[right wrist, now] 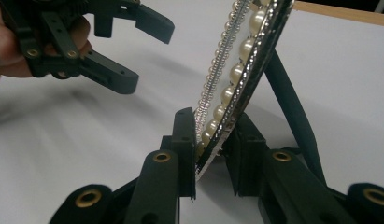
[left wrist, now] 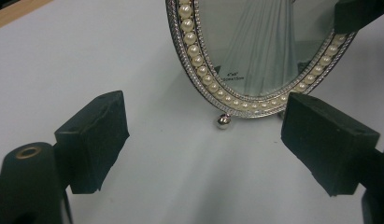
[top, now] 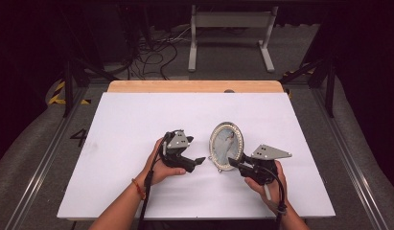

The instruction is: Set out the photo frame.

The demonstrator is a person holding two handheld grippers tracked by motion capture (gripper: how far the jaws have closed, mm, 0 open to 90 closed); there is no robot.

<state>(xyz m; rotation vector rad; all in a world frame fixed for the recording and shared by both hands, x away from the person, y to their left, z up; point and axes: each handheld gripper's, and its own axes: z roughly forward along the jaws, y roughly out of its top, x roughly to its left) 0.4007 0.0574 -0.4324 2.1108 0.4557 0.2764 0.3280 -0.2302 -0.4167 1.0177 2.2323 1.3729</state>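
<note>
oval pearl-rimmed photo frame (top: 226, 146) stands upright mid surface (top: 127, 120), leaning on its back strut. my right gripper (top: 236, 166) is clamped on its lower right rim. my left gripper (top: 198, 160), jaws apart, sits just left of it, aimed at it. frame's long axis vertical; open room all round.
</note>
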